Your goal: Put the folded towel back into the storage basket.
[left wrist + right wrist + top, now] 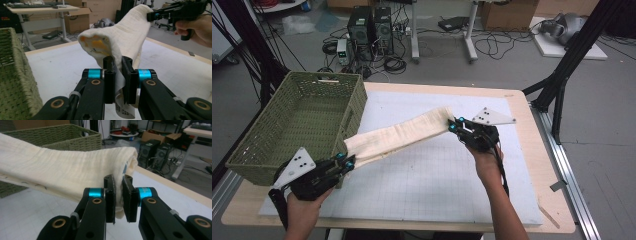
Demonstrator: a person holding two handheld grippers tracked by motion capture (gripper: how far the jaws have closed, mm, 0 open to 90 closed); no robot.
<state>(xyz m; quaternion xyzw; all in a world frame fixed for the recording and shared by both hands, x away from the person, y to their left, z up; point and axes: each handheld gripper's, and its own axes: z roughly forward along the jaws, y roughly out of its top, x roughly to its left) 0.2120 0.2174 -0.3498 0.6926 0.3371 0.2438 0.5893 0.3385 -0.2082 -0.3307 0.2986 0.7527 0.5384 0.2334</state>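
L gripper (116, 65): fingers (109, 75) pressed onto one end of the cream cloth (399, 136), w/ a white care label hanging between them. R gripper (118, 183): fingers (110, 197) pinch the opposite end, at the folded edge. Cloth is folded lengthwise into a long band, stretched between both grippers, raised above the counter (437, 175); R end sits higher than L end. L end hangs just beside the near corner of the green wicker basket (297, 125), which stands on the counter's L side. White gridded mat (427, 185) covers the counter under the cloth. Floor beyond: PC towers, cables.
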